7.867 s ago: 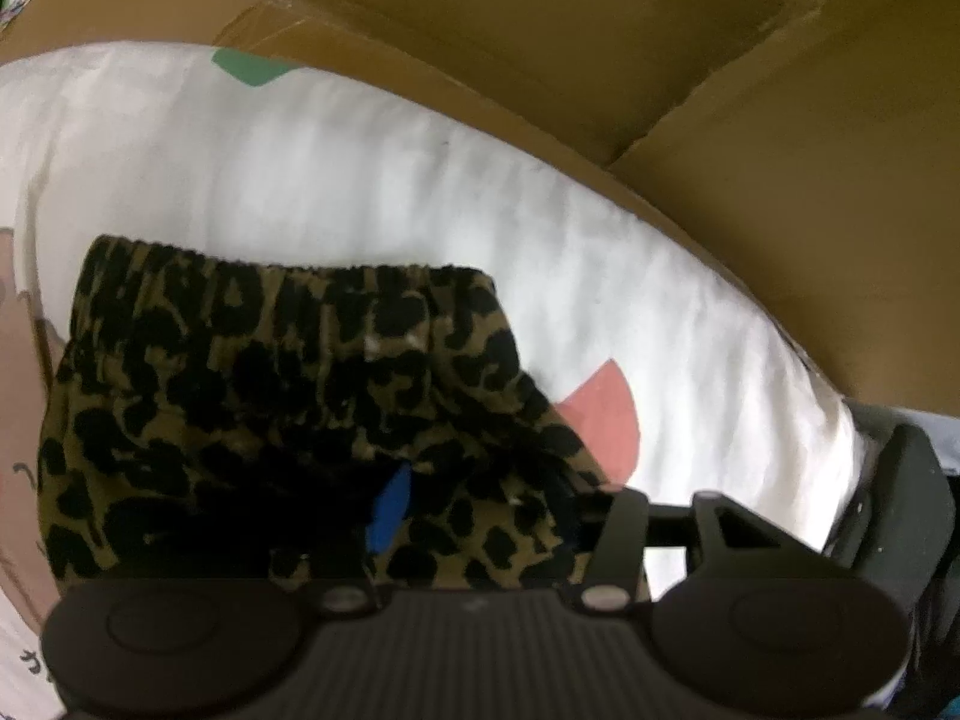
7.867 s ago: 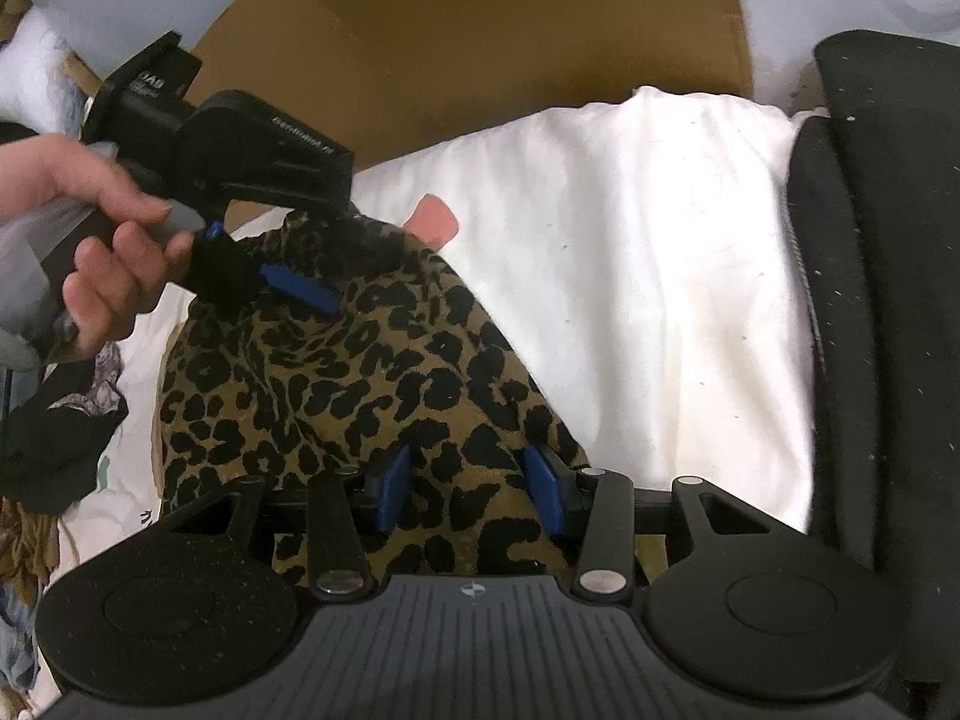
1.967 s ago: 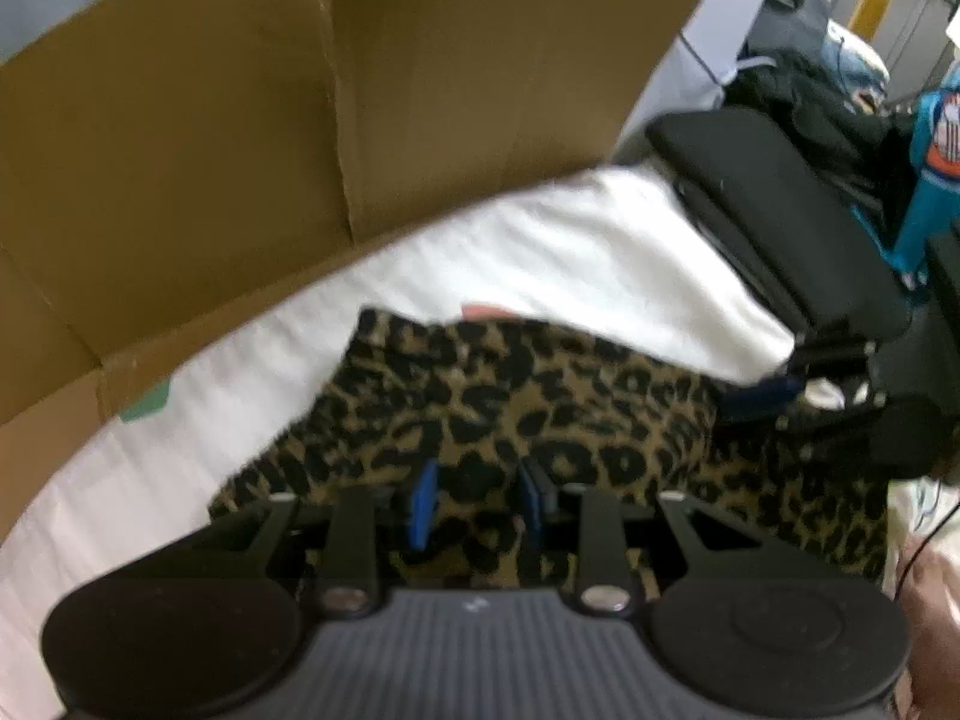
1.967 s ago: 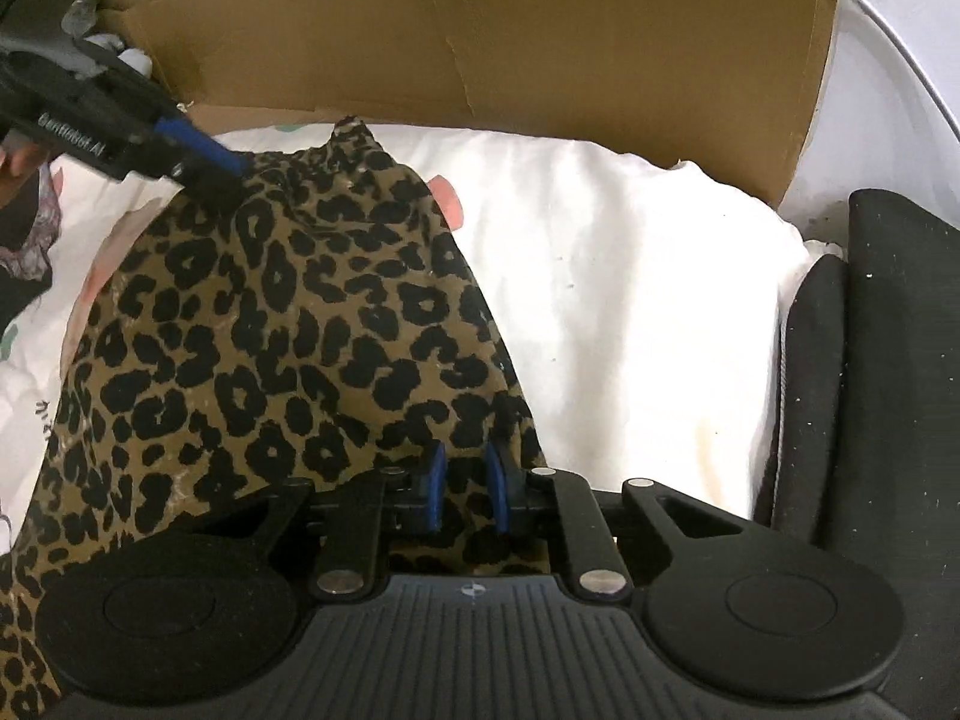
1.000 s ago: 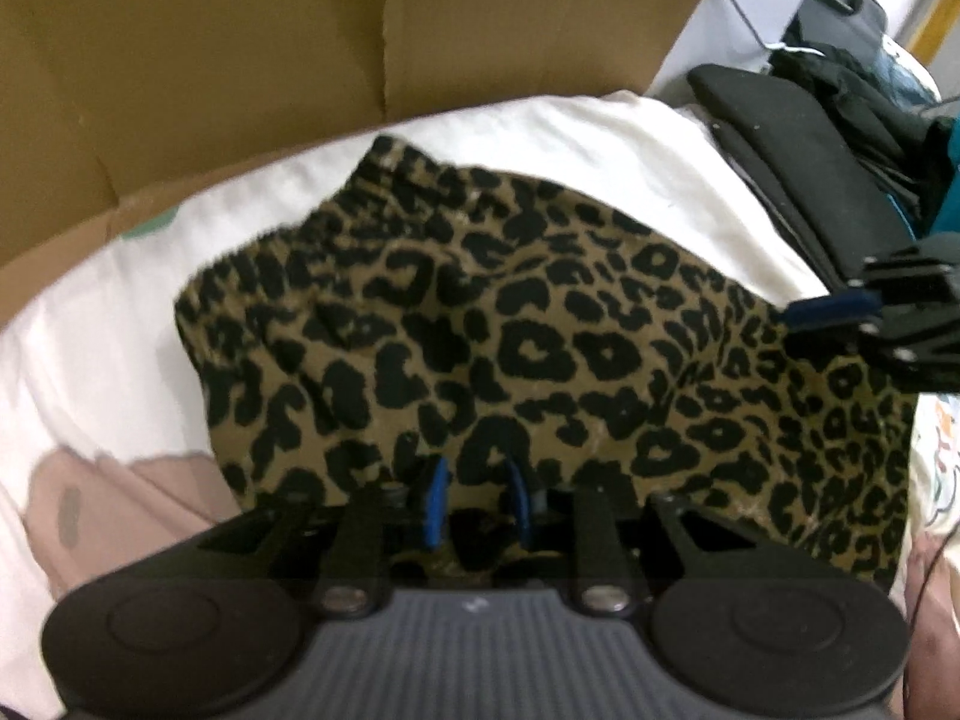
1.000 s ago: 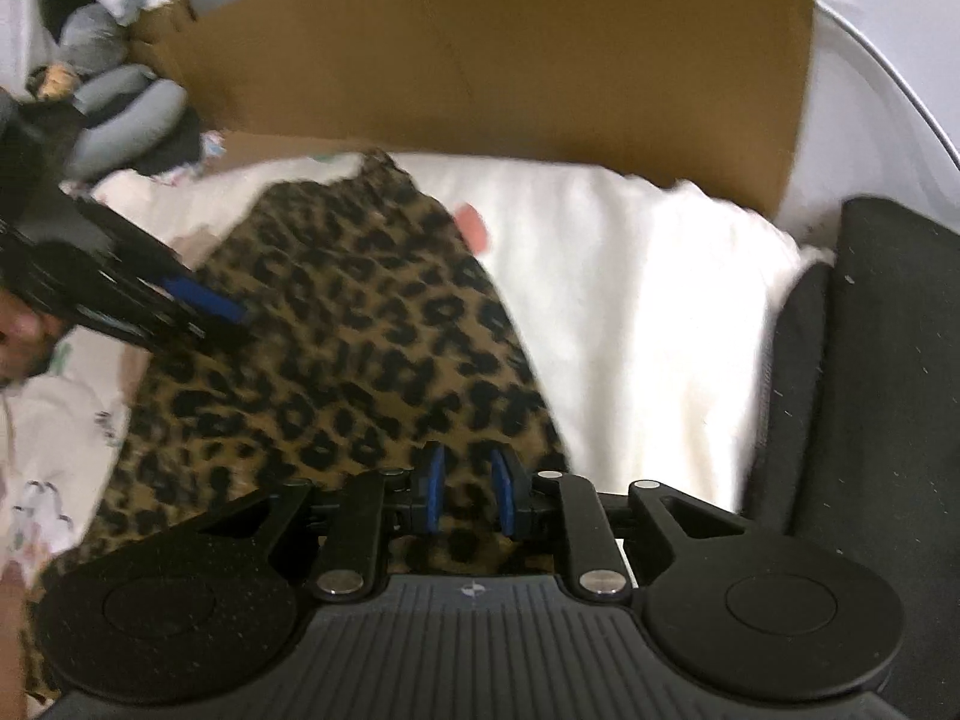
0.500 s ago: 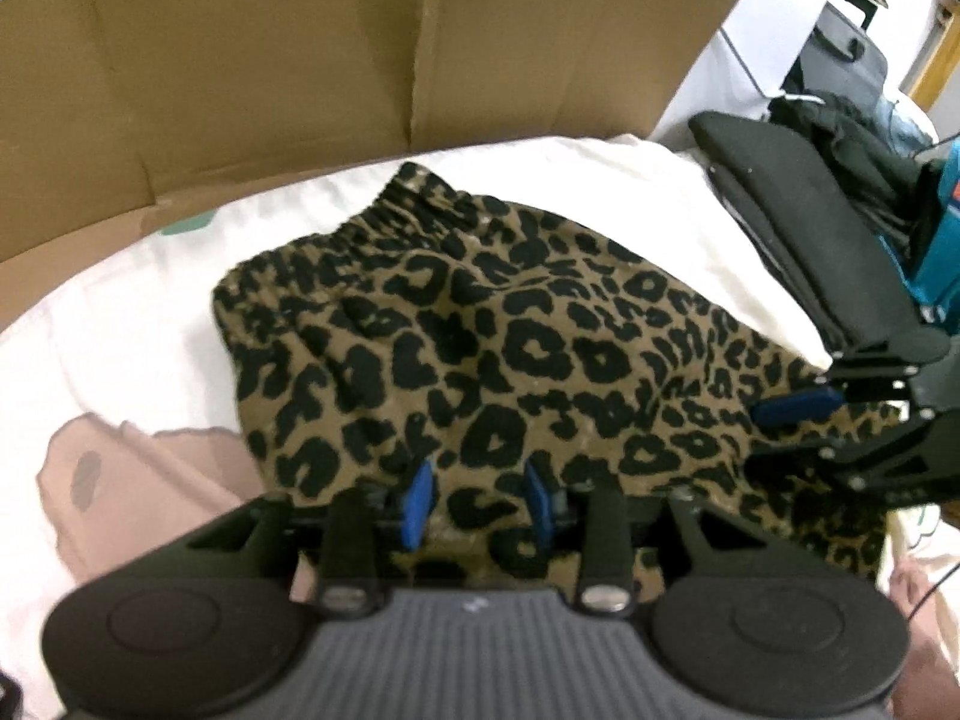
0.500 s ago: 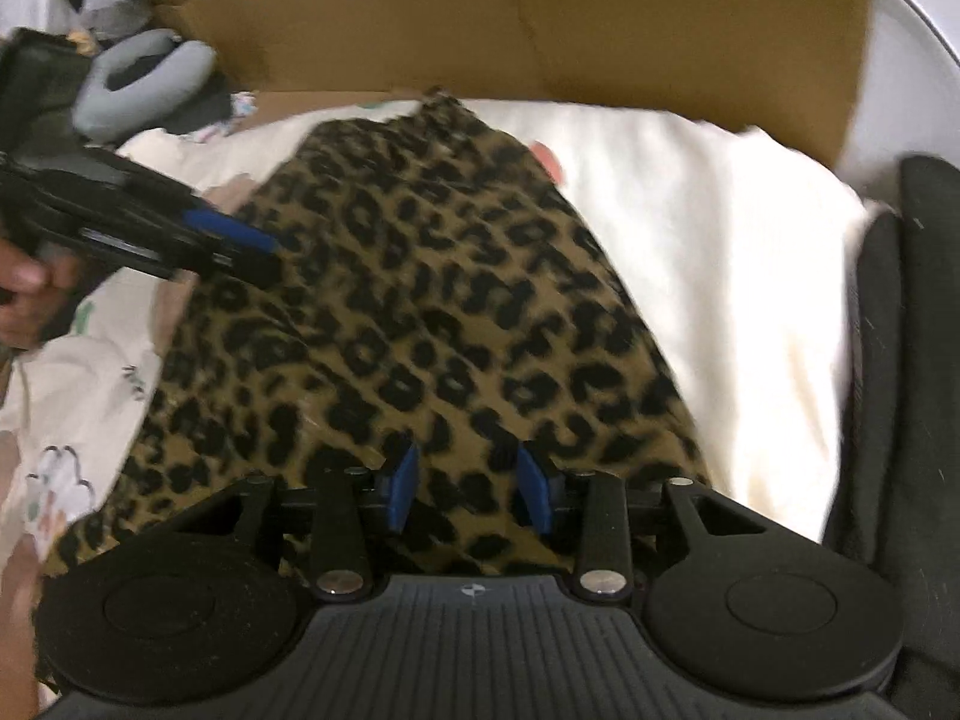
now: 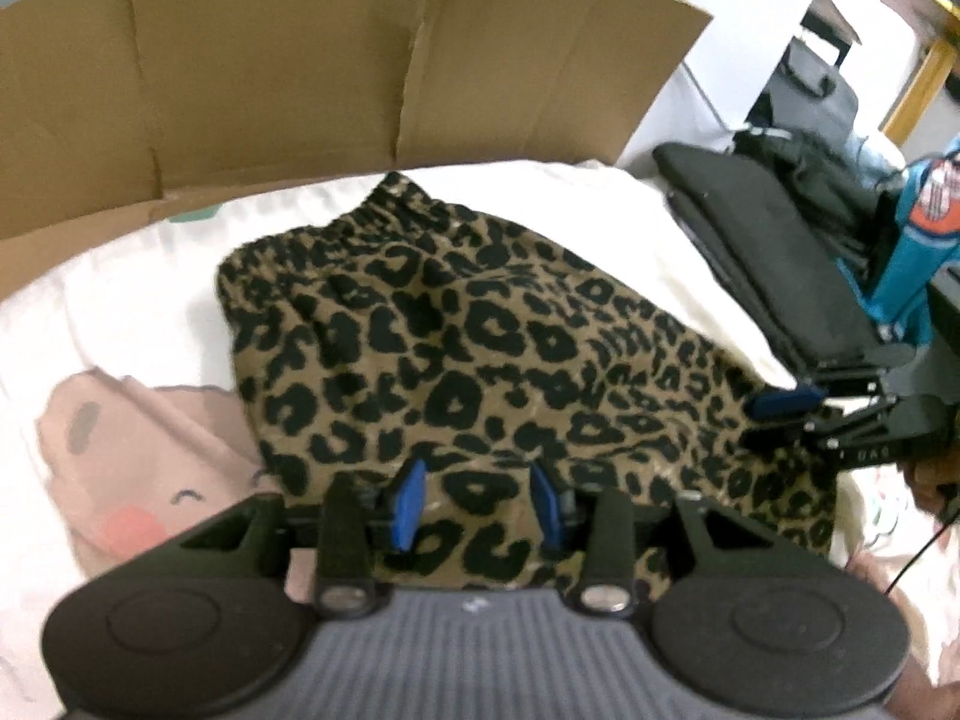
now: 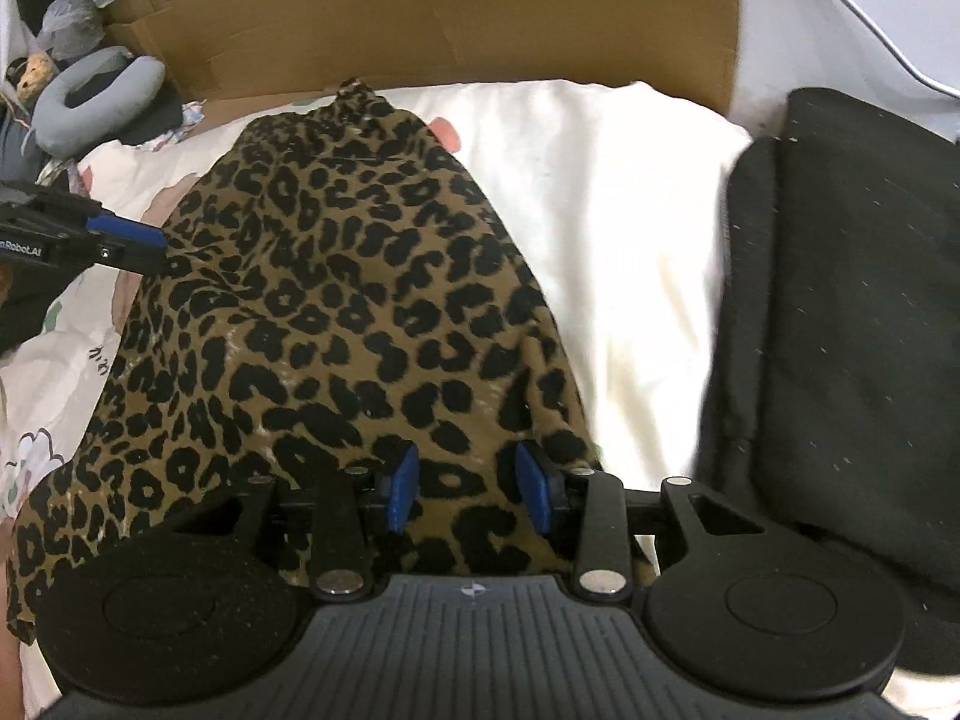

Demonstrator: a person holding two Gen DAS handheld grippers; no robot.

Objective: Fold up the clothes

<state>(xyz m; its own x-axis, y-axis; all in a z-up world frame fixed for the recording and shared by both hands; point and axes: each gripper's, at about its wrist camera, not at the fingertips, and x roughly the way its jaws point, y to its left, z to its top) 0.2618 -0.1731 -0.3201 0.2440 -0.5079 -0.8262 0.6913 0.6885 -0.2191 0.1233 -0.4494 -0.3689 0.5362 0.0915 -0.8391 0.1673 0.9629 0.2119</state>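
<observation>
Both my grippers have let go of the leopard-print garment.

My left gripper [image 9: 477, 504] and right gripper [image 10: 468, 486] now stand with blue pads spread apart over the near hem of the leopard-print garment [image 10: 336, 312]; a second ago both pinched it. The garment lies spread flat on the white printed bedsheet [image 9: 120, 312], its gathered waistband [image 9: 384, 204] toward the cardboard sheet [image 9: 270, 78] and a black cushion [image 10: 840, 324] to its right.
</observation>
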